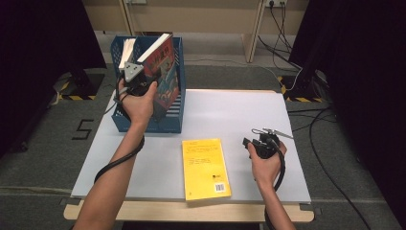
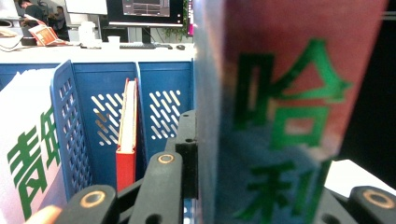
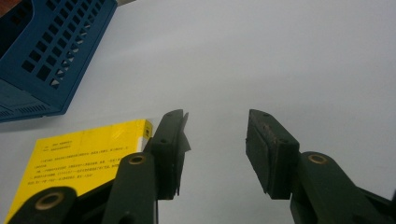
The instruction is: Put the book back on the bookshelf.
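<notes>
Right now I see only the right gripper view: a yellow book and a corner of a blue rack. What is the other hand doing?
Observer: The left tool is clamped on a red-covered book, holding it tilted at the blue rack.
Operator: Is anything standing in that rack?
Observer: Yes, a thin red book stands upright in one compartment.
Operator: Anything else in there?
Observer: A white book with green characters sits in the next compartment, across a divider from the thin red one.
</notes>
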A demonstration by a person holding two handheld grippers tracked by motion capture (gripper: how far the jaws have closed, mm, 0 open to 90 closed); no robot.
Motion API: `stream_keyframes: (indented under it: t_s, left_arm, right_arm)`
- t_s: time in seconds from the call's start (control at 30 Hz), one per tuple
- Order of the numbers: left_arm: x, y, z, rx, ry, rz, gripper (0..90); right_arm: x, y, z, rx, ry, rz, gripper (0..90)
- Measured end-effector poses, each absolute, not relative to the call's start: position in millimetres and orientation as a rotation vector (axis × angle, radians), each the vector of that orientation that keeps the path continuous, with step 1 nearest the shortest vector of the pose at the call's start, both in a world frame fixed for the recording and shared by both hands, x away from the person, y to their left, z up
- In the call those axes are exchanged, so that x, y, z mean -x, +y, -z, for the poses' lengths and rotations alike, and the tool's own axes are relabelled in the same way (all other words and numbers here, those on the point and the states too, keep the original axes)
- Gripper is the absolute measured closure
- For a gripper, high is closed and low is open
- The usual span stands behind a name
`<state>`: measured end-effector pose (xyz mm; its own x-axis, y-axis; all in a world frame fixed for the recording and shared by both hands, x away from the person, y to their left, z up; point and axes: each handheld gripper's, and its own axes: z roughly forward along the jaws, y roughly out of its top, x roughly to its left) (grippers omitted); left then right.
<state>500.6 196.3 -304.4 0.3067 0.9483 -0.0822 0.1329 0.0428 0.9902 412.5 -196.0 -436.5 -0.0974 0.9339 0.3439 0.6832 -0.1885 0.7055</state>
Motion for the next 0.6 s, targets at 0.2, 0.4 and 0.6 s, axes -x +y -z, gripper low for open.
stream_keyframes:
  t_s: [0.2, 0.4, 0.6]
  left_arm:
    - [-505.7, 194.3, 305.6, -1.385, 1.093, -0.868, 73.9]
    - [-513.7, 191.8, 307.0, -1.376, 1.105, -0.871, 73.9]
    - [-519.8, 187.3, 306.1, -1.38, 1.101, -0.875, 73.9]
  right_arm:
    - [-411.5, -195.7, 437.9, -1.877, 1.773, -1.17, 57.4]
    - [-411.6, -194.9, 438.3, -1.879, 1.783, -1.165, 57.4]
    - [-412.3, -194.8, 439.1, -1.863, 1.789, -1.159, 57.4]
